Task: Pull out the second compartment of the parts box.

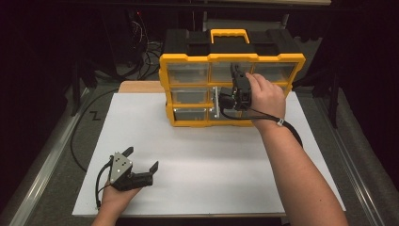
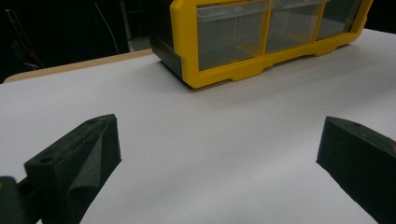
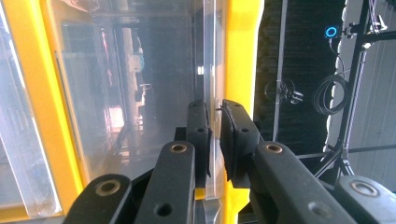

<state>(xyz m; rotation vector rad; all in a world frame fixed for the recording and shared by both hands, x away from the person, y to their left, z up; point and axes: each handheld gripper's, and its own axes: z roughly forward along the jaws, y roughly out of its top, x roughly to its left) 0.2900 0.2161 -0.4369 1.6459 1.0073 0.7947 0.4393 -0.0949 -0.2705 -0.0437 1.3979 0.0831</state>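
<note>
A yellow and black organizer (image 1: 230,59) with clear plastic drawers stands at the back of the white tabletop (image 1: 202,155). My right gripper (image 1: 234,94) is held up against its front, at the middle drawers. In the right gripper view the right gripper (image 3: 215,121) is shut on the thin clear front edge of a drawer (image 3: 210,70), beside the yellow frame (image 3: 240,56). My left gripper (image 1: 142,157) rests low at the near left of the table, open, with nothing between its jaws. From the left gripper (image 2: 219,144), the organizer (image 2: 187,56) is seen far ahead.
A wooden board edge (image 1: 141,86) shows behind the white sheet at the left. Cables (image 1: 150,52) lie on the dark floor behind the organizer. A metal rail (image 1: 42,160) runs along the table's left side.
</note>
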